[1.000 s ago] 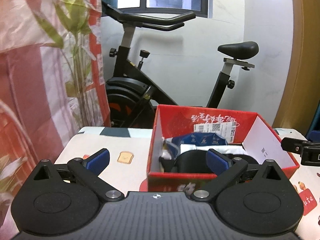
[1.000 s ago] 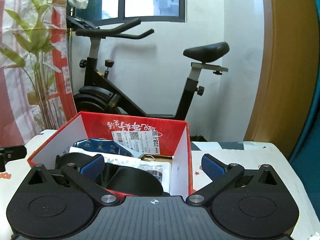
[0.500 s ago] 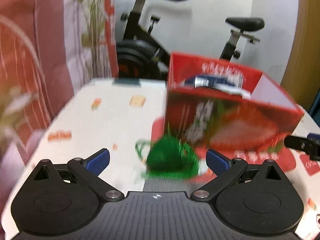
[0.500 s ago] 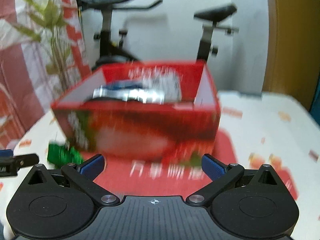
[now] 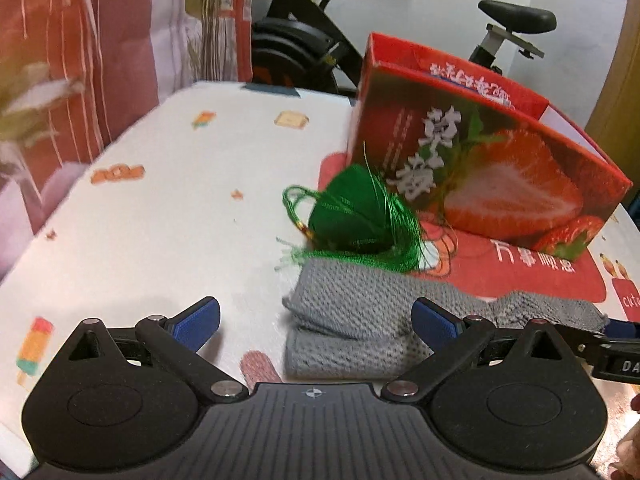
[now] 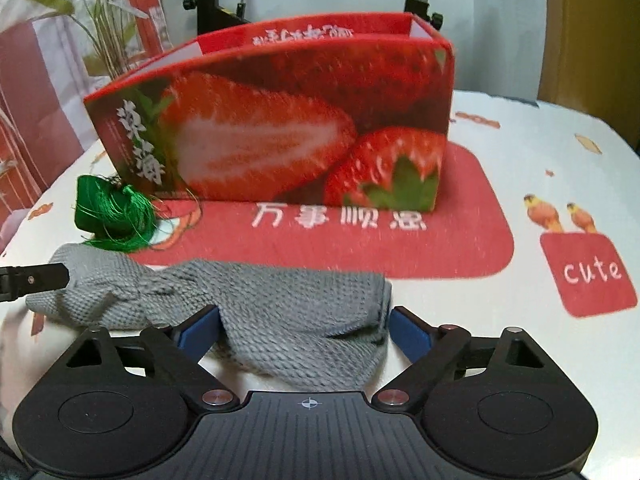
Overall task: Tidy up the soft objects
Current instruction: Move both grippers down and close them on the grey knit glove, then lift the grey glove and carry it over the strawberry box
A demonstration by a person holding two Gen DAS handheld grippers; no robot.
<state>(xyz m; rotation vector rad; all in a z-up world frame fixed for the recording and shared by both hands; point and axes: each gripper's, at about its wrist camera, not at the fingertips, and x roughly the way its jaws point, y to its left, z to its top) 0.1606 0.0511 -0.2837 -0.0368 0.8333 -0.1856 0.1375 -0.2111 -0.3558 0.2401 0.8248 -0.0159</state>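
A grey knitted cloth (image 5: pixel 352 320) (image 6: pixel 280 300) lies stretched across the table in front of the red strawberry box (image 5: pixel 480 160) (image 6: pixel 280 120). A green tasselled pouch (image 5: pixel 352 216) (image 6: pixel 112 212) sits at the box's left corner, touching the cloth's far edge. My left gripper (image 5: pixel 316 320) is open low over the cloth's left end, which lies near its right pad. My right gripper (image 6: pixel 304 332) straddles the cloth's right end. Its jaws are closing, with the cloth between the pads and no firm pinch visible. The left gripper's finger (image 6: pixel 36 280) shows at the left edge of the right wrist view.
The box stands on a red mat (image 6: pixel 460 240) on a white printed tablecloth (image 5: pixel 160 220). An exercise bike (image 5: pixel 304 44), a plant (image 6: pixel 100 12) and a red-and-white curtain (image 5: pixel 60 60) stand behind the table. The table's left edge falls away near the curtain.
Both grippers dropped from above the box to the table in front of it and tilted downward. The grey cloth and green pouch came into view. The right jaws narrowed slightly.
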